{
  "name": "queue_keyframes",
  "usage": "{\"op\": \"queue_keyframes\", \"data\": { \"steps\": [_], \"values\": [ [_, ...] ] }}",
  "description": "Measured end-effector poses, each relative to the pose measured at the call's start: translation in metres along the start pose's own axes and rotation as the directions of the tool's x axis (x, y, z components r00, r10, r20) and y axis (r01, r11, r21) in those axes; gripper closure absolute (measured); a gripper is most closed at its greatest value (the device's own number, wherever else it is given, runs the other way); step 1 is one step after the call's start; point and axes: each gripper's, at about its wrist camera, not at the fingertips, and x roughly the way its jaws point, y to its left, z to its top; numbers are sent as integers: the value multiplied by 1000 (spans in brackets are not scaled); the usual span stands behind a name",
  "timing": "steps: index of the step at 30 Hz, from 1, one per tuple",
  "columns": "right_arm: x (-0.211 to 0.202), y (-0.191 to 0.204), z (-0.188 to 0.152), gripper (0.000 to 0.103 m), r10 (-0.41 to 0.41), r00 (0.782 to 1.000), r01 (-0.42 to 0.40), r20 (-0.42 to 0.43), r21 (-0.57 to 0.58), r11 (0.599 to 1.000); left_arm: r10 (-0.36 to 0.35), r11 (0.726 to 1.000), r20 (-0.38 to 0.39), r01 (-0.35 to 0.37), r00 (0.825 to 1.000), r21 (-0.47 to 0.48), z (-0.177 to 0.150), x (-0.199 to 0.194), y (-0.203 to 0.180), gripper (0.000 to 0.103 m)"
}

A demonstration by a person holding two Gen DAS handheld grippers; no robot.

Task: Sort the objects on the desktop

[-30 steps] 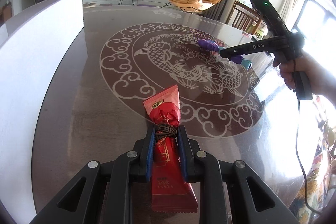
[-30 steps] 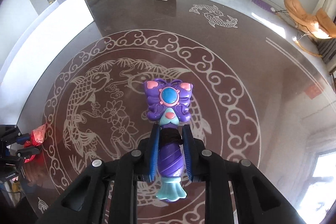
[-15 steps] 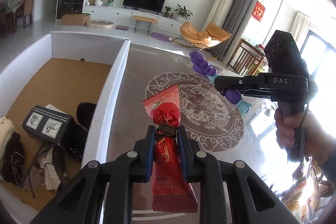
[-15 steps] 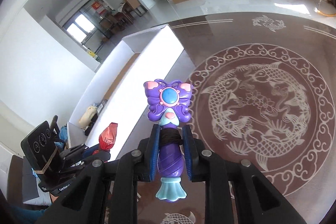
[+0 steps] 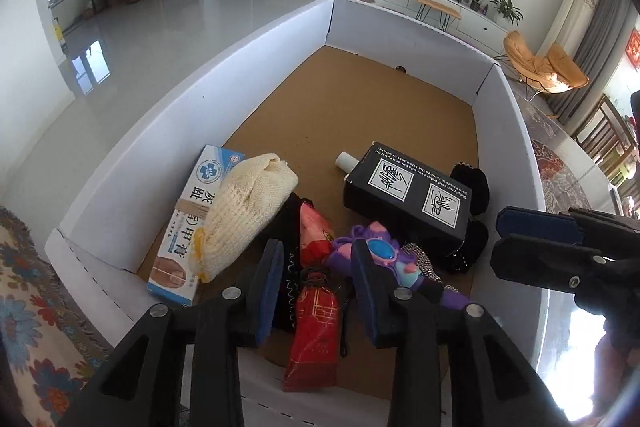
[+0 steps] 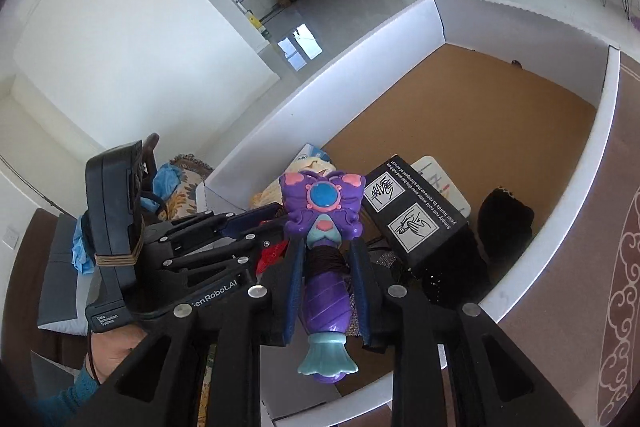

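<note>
My left claw [image 5: 316,291] and right claw [image 6: 326,287] hang over the box's [image 5: 224,67] near end; packet [image 5: 314,311] between my left fingers, toy [image 6: 322,267] between my right, carton [image 5: 408,191] beyond.

The far half of the white box [image 5: 256,51] has bare brown floor. Near its front wall, a black carton [image 5: 412,187], a knit cloth [image 5: 248,203] and a toothpaste pack [image 5: 188,227] fill the room.

Right tool [image 6: 326,287]: jaws opening, the purple butterfly wand [image 6: 323,255] seen between them.
Left tool [image 6: 240,227]: seen at left, held in a hand [image 6: 114,349].
White box [image 6: 592,163]: black carton [image 6: 416,211] inside.
</note>
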Motion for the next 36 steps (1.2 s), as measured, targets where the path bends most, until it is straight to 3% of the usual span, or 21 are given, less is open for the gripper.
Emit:
{"op": "queue_keyframes", "data": {
  "steps": [1, 2, 3, 4, 8, 10, 12, 14, 17, 21, 24, 31, 36],
  "values": [
    [-1, 3, -1, 49, -26, 1000, 27, 13, -8, 1000, 8, 1000, 26, -8, 1000, 1, -4, -4, -1, 34],
    [-6, 4, -3, 37, -70, 997, 70, 34, -16, 997, 25, 1000, 65, -26, 998, 5, -9, -9, -3, 20],
    [-13, 5, -4, 19, -115, 992, 116, 60, -24, 993, 51, 999, 107, -53, 993, 8, -11, -14, -6, 15],
    [-21, 4, -4, 14, -151, 985, 155, 88, -36, 987, 80, 997, 143, -82, 986, 11, -12, -19, -9, 12],
    [-51, 7, -2, 11, -295, 945, 306, 139, -66, 950, 140, 990, 219, -144, 966, 3, -10, -35, -19, 10],
    [-64, 5, 2, 4, -349, 924, 362, 156, -64, 930, 178, 984, 236, -177, 955, -24, -8, -44, -24, 7],
    [-75, 1, 5, 2, -373, 911, 388, 175, -59, 920, 183, 983, 253, -177, 950, -47, -10, -54, -25, 2],
    [-86, 1, 9, 2, -379, 905, 397, 194, -63, 916, 153, 988, 275, -137, 949, -76, -15, -65, -26, 2],
    [-96, 4, 6, 2, -397, 891, 419, 219, -65, 906, 174, 980, 303, -134, 937, -147, -22, -79, -22, 2],
    [-84, 2, 6, 1, -418, 895, 431, 157, -56, 901, 256, 955, 324, -186, 911, -233, -27, -94, -18, 2],
    [-72, 3, 3, 1, -426, 897, 437, 122, -85, 896, 287, 948, 325, -218, 901, -233, -28, -100, -20, 2],
    [-66, 17, -2, 1, -444, 881, 466, 162, -145, 873, 317, 946, 313, -274, 896, -173, -28, -105, -29, 2],
    [-62, 23, -3, 1, -447, 880, 470, 160, -164, 867, 314, 947, 286, -277, 905, -163, -29, -107, -28, 2]
  ]
}}
